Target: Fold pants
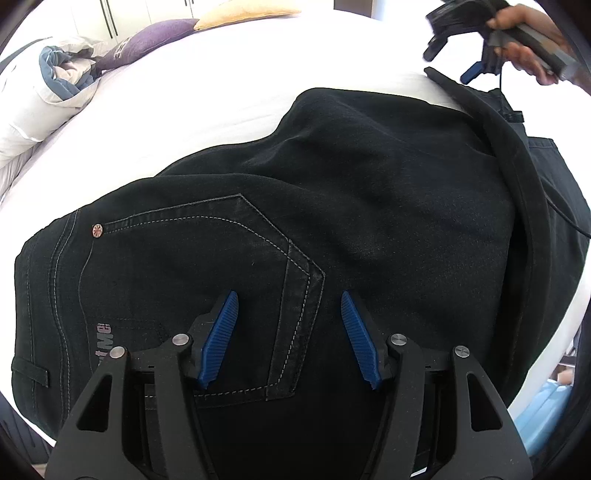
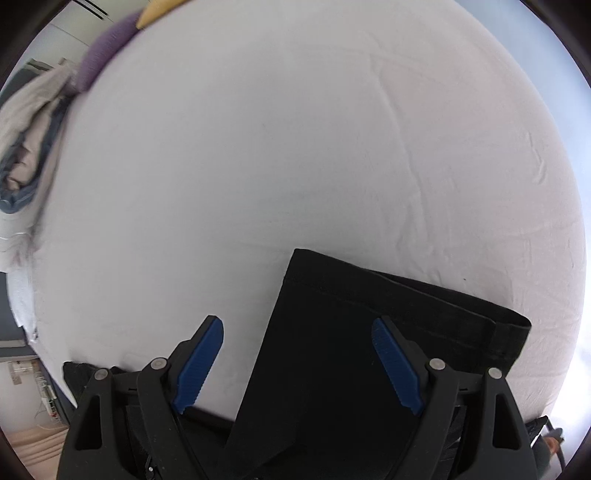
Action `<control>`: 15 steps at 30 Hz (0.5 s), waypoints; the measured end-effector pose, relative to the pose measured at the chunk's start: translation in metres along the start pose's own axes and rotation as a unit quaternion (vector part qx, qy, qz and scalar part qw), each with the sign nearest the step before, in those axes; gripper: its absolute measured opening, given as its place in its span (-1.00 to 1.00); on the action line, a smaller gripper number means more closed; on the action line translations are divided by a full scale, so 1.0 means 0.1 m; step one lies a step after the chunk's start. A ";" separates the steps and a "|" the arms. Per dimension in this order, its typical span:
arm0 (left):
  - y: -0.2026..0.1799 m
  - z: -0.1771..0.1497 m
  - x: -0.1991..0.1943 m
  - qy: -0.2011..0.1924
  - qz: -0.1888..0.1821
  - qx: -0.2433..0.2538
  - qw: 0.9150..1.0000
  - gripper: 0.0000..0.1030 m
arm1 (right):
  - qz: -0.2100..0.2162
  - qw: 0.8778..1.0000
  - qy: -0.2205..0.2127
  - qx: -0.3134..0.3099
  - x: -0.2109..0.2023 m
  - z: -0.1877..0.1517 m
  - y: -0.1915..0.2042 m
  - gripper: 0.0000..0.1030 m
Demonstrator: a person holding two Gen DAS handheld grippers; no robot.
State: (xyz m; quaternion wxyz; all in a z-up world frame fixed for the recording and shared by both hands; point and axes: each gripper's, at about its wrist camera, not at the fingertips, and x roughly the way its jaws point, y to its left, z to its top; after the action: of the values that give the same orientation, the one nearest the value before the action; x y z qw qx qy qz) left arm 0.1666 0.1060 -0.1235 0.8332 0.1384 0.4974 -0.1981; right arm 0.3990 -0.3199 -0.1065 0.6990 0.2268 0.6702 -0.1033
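Pale lettering, partly hidden and read only as "tMc", is printed on the black pants [image 1: 332,192] beside a stitched back pocket [image 1: 221,258] with a copper rivet [image 1: 97,230]. The pants are spread on a white bed [image 2: 258,147], one leg hem seen in the right wrist view. Purple [image 1: 147,40] and yellow [image 1: 236,13] pillows and bundled bedding [image 1: 62,74] lie at the far edge. The left gripper [image 1: 289,306] is held half open above the pocket, nothing gripped; the right gripper [image 2: 297,334] stands wide, empty.
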 end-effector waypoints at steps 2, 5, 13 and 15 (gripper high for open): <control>0.07 -0.01 0.03 -0.003 0.001 0.000 1.000 0.11 | -0.025 1.000 0.005 -0.006 0.06 0.02 0.04 0.66; 0.14 -0.11 -0.08 -0.009 0.003 0.000 1.000 0.11 | -0.022 1.000 0.013 -0.007 0.11 0.04 0.08 0.56; 0.06 -0.20 -0.08 -0.017 0.008 -0.003 1.000 0.11 | -0.045 0.998 0.019 -0.033 0.15 -0.01 0.19 -0.70; 0.05 -0.20 -0.10 -0.017 0.009 -0.002 1.000 0.11 | -0.049 0.998 0.009 -0.048 0.08 -0.08 0.15 -0.86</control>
State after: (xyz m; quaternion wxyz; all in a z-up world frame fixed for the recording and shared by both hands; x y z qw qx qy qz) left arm 0.1486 0.1207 -0.1239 0.8437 0.1372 0.4821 -0.1920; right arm 0.3996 -0.3022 -0.1116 0.6971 0.1603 0.6912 -0.1030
